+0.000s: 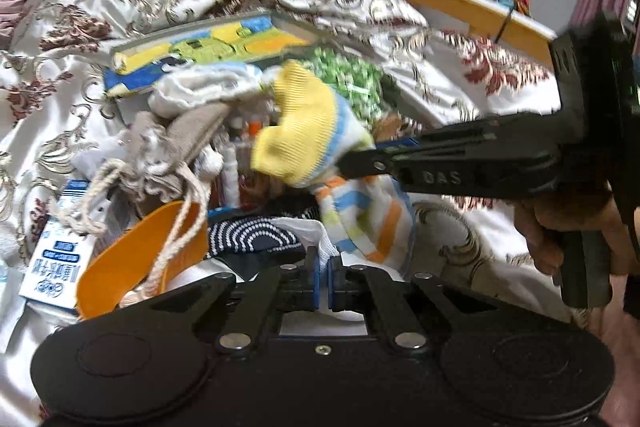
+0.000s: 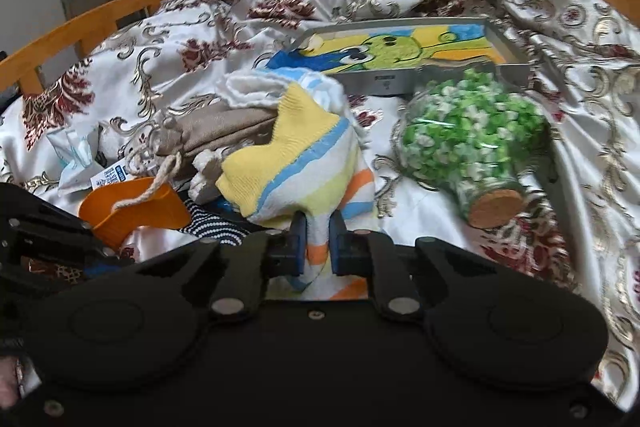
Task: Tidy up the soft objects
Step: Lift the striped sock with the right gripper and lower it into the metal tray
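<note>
Both views are lit by soft, even daylight; no hard shadows are cast. Motion blur is seen on the striped sock (image 1: 308,131) and the green-filled jar (image 2: 468,135). Sheen is caught on the satin bedspread (image 2: 192,39). Strong fisheye bending and dark vignetting are found at the corners
</note>
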Demonstrator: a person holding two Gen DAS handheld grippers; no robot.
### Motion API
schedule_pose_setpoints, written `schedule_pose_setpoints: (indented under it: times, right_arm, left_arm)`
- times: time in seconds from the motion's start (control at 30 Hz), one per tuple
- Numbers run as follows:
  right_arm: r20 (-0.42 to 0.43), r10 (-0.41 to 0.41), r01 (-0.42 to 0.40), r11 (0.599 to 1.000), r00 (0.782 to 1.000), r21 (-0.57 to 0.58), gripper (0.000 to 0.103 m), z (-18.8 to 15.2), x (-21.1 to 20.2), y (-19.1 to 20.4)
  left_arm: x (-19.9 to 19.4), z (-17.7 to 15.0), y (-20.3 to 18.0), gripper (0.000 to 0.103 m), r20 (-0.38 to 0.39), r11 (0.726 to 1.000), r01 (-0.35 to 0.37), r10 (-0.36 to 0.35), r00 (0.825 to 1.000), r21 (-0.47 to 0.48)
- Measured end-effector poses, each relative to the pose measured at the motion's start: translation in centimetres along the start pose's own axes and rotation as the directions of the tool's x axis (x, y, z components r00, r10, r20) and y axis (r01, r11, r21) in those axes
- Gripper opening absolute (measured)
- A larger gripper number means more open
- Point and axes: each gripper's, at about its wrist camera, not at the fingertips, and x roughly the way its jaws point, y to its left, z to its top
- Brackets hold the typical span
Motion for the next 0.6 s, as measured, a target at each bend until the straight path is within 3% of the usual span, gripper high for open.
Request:
schedule_pose_setpoints:
  times: [0.27, 0.6]
  right_arm:
    - [0.105, -0.040, 0.037, 0.999, 0.994, 0.030, 0.004, 0.7, -4.3, -0.5]
    - [0.288, -0.029, 0.018, 0.999, 0.957, 0.041, 0.004, 3.2, -8.2, -2.1]
  left_arm:
    - [-3.8, 0.8, -0.1, 0.002, 0.140, 0.998, -0.024, 0.031, 0.990, -0.056]
    - [-6.3, 4.9, -1.7, 0.002, 0.259, 0.996, -0.082, 0.089, 0.962, -0.036]
